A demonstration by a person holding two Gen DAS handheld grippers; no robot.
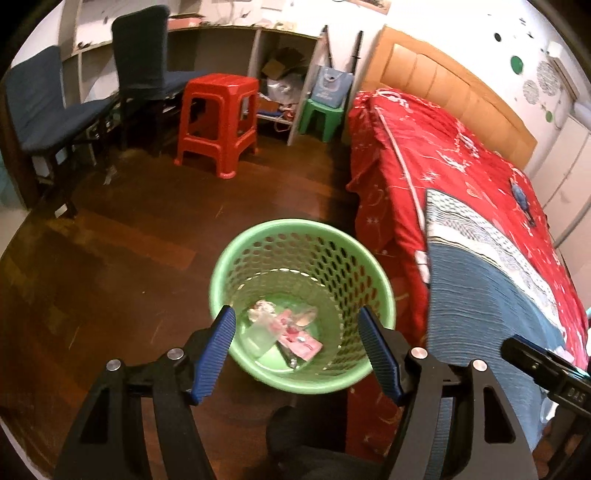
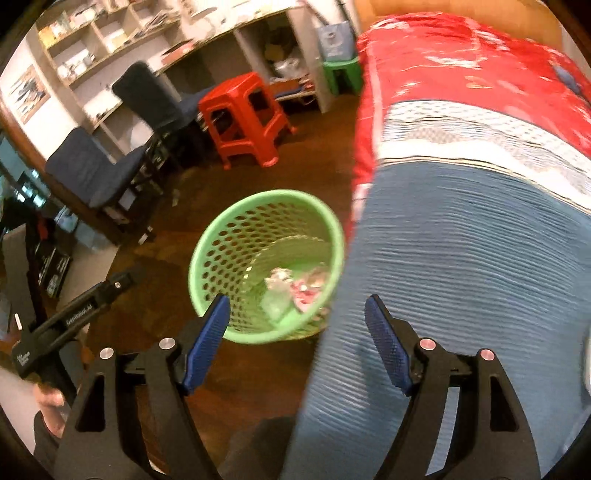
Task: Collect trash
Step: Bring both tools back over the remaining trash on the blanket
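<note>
Both the left claw [image 1: 297,326] and right claw [image 2: 295,314] hang open and empty above the green basket [image 1: 236,258], bed at 3 o'clock; wrappers [image 1: 295,332] lie inside, so collecting looks nearly done

The right gripper [image 2: 297,314] hangs over a dark wooden floor [image 2: 303,192], its blue-padded jaws spread apart with nothing between them. Below its left pad stands a green perforated wastebasket [image 2: 218,254] just beside the bed, holding crumpled wrappers [image 2: 295,288], pink and whitish, perhaps plastic; blur hides their detail. A blue ribbed blanket [image 2: 461,258] drapes over the bed's edge atop a red patterned cover [image 2: 461,66]. At lower left the left gripper [image 2: 110,284] shows, held in a hand [image 2: 50,406]. Further off stand a red plastic stool [image 2: 247,114], a green stool [image 2: 341,74], two dark blue chairs [image 2: 99,173] and wall shelves [image 2: 107,33]
</note>
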